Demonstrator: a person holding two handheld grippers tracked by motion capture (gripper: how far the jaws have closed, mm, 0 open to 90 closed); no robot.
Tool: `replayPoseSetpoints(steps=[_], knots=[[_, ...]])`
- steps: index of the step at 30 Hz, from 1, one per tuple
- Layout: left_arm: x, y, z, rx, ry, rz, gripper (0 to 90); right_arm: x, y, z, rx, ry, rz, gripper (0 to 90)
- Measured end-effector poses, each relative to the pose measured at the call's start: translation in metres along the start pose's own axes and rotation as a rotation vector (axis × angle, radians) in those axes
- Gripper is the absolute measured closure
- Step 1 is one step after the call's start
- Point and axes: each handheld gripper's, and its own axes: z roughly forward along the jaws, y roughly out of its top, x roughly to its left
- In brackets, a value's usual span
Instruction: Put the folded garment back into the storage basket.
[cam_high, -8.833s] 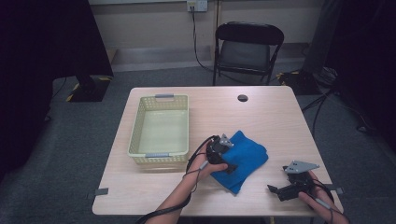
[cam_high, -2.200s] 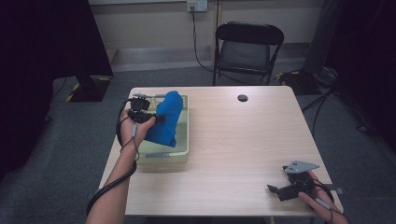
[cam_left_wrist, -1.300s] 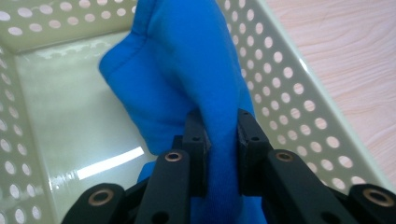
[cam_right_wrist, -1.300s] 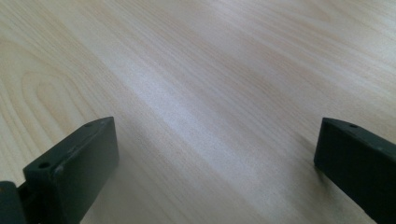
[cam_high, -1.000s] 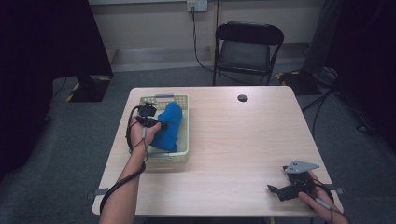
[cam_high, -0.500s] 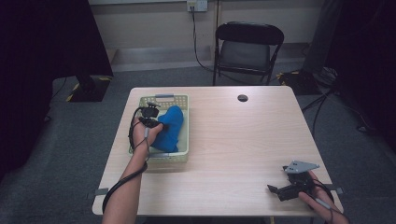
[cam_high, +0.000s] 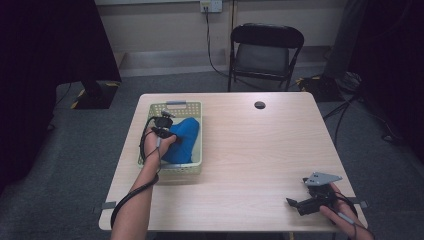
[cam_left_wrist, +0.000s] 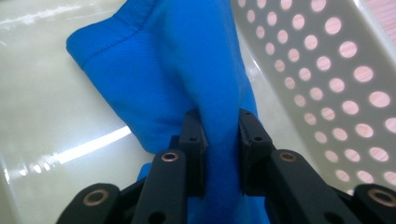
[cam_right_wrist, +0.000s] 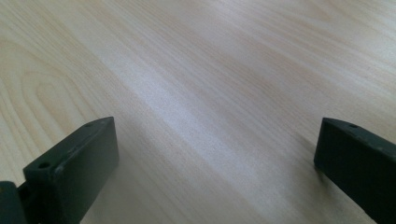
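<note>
A blue cloth (cam_high: 182, 140) lies bunched inside the pale yellow perforated basket (cam_high: 172, 169) at the table's left. My left gripper (cam_high: 167, 131) reaches into the basket from the left, and a fold of the blue cloth (cam_left_wrist: 187, 70) is pinched between its pads. In the left gripper view the left gripper (cam_left_wrist: 219, 123) sits low beside the basket wall (cam_left_wrist: 327, 70). Its jaws have just been opening slightly, with the cloth still between them. My right gripper (cam_high: 295, 204) rests at the table's near right corner. The right gripper (cam_right_wrist: 215, 128) stands open over bare wood.
A small black round object (cam_high: 259, 105) sits near the table's far edge. A black folding chair (cam_high: 265, 50) stands behind the table. The light wooden tabletop (cam_high: 250, 160) stretches between basket and right gripper.
The cloth went from the table's middle up and over into the basket, carried by the left gripper. Over the last second it settled lower in the basket. The right gripper stayed put.
</note>
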Motion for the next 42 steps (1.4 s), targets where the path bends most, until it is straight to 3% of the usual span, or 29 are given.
replayPoseSetpoints(steps=[30, 39, 42], knots=[[0.001, -0.002, 0.020, 0.119, 0.019, 0.106, 63.6, 0.000, 0.000, 0.000, 0.000, 0.000, 0.000, 0.0], [0.004, -0.005, 0.025, 0.111, 0.007, 0.098, 59.7, 0.000, 0.000, 0.000, 0.000, 0.000, 0.000, 0.0], [0.004, -0.006, 0.026, 0.109, -0.016, 0.106, 52.8, 0.000, 0.000, 0.000, 0.000, 0.000, 0.000, 0.0]])
